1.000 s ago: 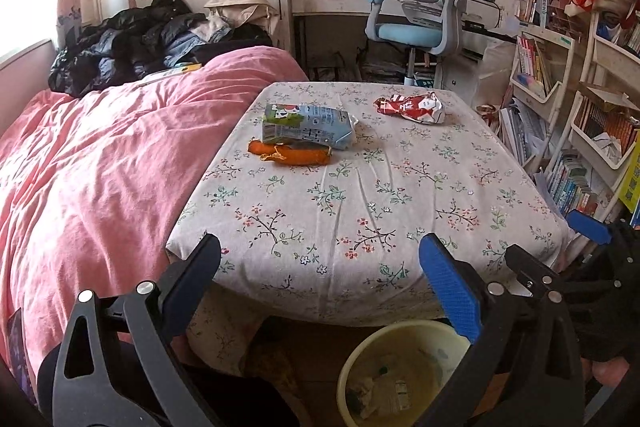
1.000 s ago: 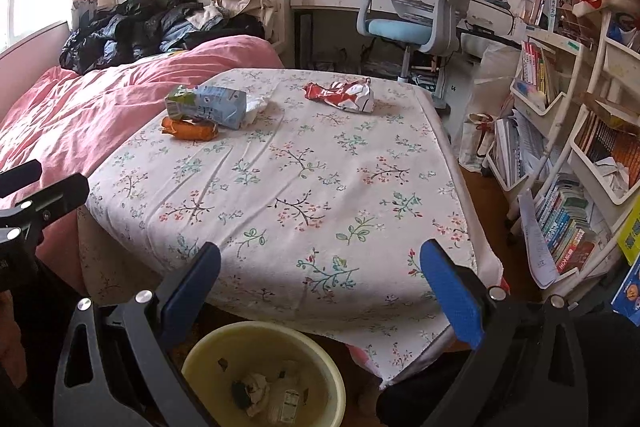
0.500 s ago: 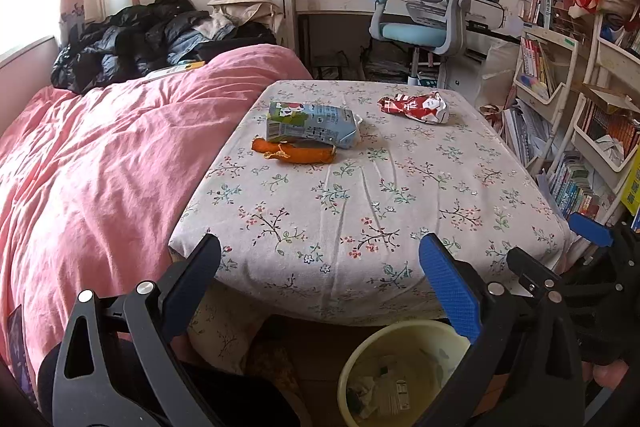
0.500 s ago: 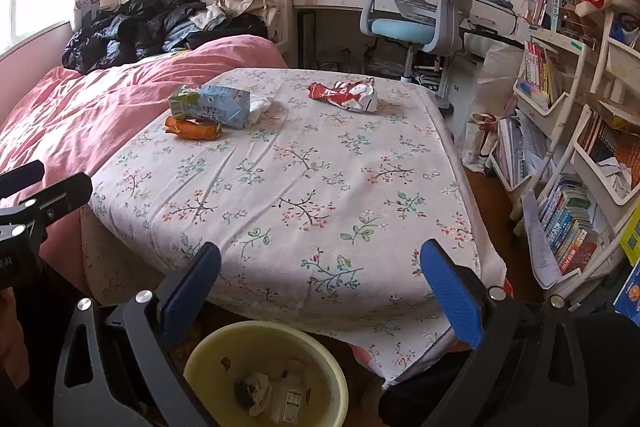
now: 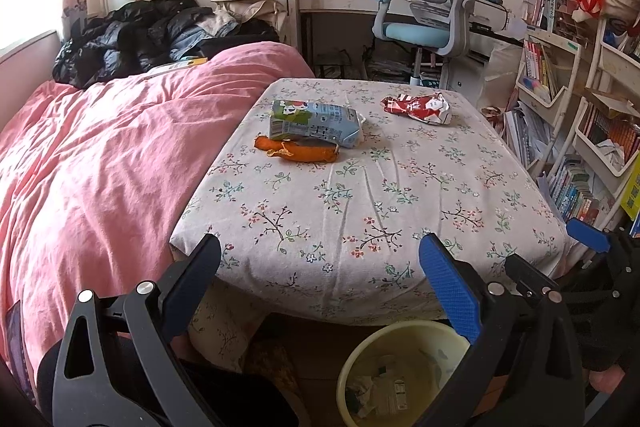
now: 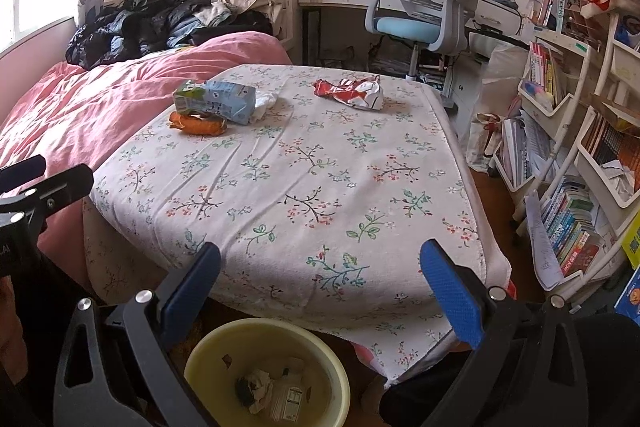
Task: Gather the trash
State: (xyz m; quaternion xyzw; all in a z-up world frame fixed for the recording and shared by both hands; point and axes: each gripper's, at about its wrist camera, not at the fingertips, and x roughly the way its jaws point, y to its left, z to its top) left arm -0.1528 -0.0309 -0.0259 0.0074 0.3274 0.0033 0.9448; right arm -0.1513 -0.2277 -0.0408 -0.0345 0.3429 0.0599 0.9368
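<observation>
A blue carton (image 5: 314, 124), an orange wrapper (image 5: 298, 151) touching its near side, and a red wrapper (image 5: 418, 107) sit upper centre on the floral table (image 5: 360, 211). A yellow bin (image 6: 266, 373) waits bottom centre. The left gripper (image 5: 320, 287) and right gripper (image 6: 320, 287) are spread wide, empty. Best to reach far, taking one piece at a time.

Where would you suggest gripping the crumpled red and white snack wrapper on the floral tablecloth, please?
Take the crumpled red and white snack wrapper across its narrow width near the bunched white end, coming from the near table edge with the right gripper, whose jaws are open. It lies flat with its length across the view and apart from the blue carton, so that raised, crushed end probably gives the best bite.
</observation>
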